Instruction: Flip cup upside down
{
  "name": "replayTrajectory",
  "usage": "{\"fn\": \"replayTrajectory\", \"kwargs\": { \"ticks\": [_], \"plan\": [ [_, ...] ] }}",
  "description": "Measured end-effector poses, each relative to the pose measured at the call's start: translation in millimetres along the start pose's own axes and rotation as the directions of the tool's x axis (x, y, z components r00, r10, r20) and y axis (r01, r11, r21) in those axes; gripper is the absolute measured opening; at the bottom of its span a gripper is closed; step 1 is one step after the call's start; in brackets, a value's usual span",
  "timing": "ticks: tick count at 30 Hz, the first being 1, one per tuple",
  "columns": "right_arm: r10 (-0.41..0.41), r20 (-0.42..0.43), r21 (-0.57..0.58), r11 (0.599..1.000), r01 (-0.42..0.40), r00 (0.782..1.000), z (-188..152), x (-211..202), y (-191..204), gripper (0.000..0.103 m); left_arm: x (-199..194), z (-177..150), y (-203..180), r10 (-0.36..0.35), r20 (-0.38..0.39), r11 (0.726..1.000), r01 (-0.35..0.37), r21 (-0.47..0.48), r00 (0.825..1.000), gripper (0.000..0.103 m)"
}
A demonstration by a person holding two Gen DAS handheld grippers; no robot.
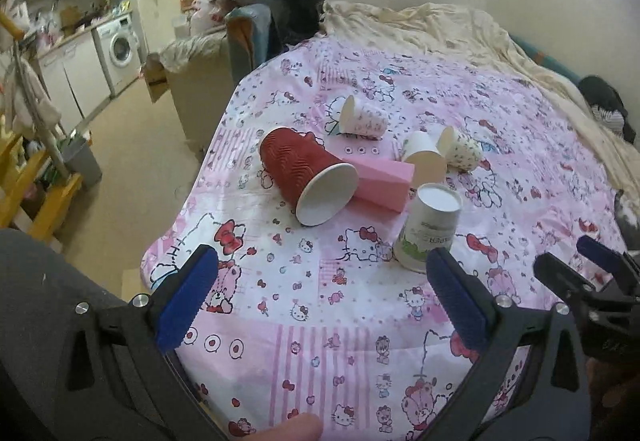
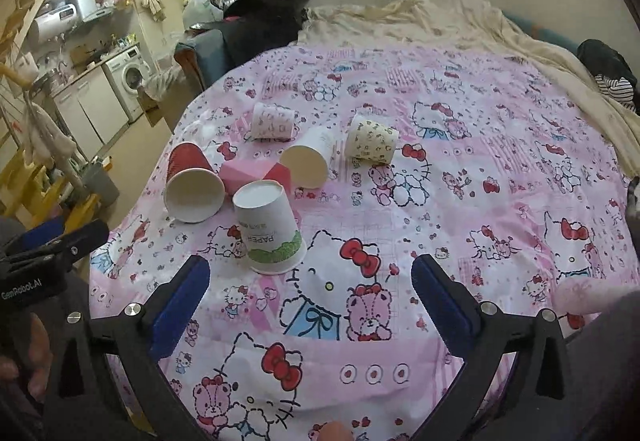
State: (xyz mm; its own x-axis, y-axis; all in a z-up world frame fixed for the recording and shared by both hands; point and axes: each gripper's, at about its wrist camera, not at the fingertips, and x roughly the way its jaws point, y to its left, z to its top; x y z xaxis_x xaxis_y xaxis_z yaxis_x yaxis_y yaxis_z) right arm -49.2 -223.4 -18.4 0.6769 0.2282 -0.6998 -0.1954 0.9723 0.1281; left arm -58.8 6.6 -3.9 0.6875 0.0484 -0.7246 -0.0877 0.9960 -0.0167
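On the pink cartoon-print sheet (image 2: 460, 177), white paper cup (image 2: 269, 227) stands upside down, just beside the red cup (image 2: 191, 185) lying on its side; left gripper (image 1: 320, 301) and right gripper (image 2: 310, 301) both gape empty, short of it.

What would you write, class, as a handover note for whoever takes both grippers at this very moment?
Left hand-held gripper: open, empty, above the sheet.
Right hand-held gripper: open, empty.
Green-print paper cup: already upside down, nearest the grippers.
Red cup, plain white cup and two patterned cups: all on their sides around the pink block.
Left: probably stand a lying cup mouth down.
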Motion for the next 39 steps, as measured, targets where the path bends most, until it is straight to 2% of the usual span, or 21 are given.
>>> {"fn": "replayTrajectory", "kwargs": {
  "ticks": [10,39],
  "plan": [
    [-0.047,0.055,-0.013,0.999,0.048,0.997,-0.6,4.5,2.7,0.103,8.5,-7.9,-7.0,-0.015,-0.012,1.000,0.015,-0.016,1.000,0.103],
    [-0.048,0.055,-0.019,0.999,0.050,0.997,-1.2,8.2,3.9,0.103,5.7,-5.9,-4.8,-0.015,-0.007,0.999,0.015,-0.029,1.000,0.103]
  ]
}}
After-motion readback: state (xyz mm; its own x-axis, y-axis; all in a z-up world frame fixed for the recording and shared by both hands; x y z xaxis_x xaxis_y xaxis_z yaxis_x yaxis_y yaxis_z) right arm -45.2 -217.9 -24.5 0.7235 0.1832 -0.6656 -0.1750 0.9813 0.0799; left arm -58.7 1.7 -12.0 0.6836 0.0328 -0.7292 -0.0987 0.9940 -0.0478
